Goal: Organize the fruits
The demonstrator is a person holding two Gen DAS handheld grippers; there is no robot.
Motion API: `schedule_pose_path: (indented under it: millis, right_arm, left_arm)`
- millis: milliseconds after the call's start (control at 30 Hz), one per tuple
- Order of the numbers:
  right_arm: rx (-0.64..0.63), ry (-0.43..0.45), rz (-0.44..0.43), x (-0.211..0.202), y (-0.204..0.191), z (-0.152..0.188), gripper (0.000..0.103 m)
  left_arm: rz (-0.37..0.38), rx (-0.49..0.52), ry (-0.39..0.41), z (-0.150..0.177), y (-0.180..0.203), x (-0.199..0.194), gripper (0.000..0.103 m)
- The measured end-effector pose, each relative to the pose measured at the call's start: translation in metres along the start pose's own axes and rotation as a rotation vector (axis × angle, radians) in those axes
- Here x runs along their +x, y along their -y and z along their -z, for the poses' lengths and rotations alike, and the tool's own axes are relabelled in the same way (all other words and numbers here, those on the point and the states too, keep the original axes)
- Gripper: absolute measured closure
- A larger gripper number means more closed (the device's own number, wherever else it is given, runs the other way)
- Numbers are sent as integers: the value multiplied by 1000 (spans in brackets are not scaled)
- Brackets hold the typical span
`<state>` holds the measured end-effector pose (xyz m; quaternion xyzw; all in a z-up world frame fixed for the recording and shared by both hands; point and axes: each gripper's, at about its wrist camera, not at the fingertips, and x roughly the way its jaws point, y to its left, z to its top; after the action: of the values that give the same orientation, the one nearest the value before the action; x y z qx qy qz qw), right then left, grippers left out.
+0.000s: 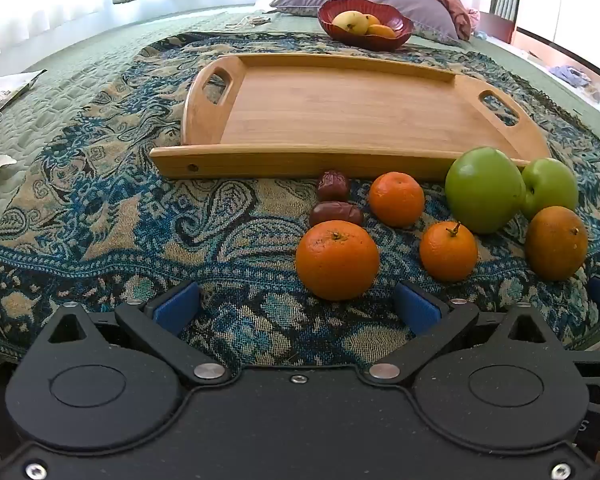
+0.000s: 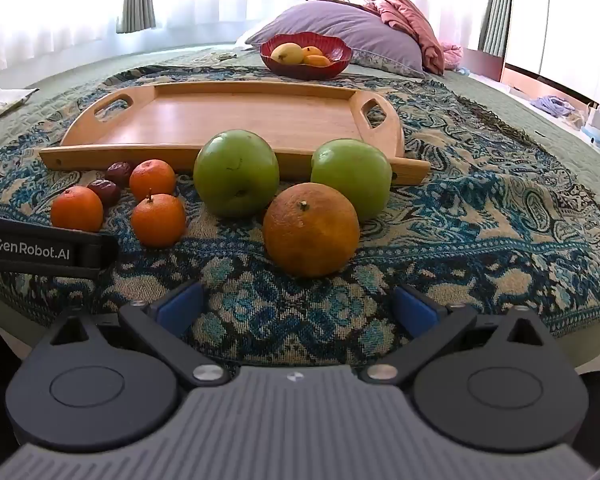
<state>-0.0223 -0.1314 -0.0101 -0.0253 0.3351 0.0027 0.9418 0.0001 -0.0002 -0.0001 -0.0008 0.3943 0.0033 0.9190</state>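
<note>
Lying loose on the patterned throw over the bed: oranges (image 1: 337,259), green apples (image 2: 236,173), two dates (image 1: 333,185), just before the bare wooden tray (image 1: 340,108), probably their destination. Left hand-held gripper (image 1: 298,306) and right hand-held gripper (image 2: 298,306) both released, nothing between the jaws.

Tray (image 1: 340,108): pale wood, smooth, slight sheen. Throw (image 1: 100,208) under it: woven cloth, coarse, matt. Green apples (image 2: 236,178) glossy & smooth; big orange (image 2: 311,230) dull, pitted. Bowl (image 2: 332,65): glossy red. Fingers (image 1: 416,308): blue pads, matt black plastic, metal rivets.

Left tool (image 1: 298,306), right tool (image 2: 298,308): agape, empty.
</note>
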Motion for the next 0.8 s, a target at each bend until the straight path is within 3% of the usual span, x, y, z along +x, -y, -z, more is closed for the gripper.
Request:
schedule_pose_path:
  millis: [800]
  right_arm:
    - [-4,1,2,0,-1,0,0]
  left_arm:
    - [1,-2,3,0,0,0,0]
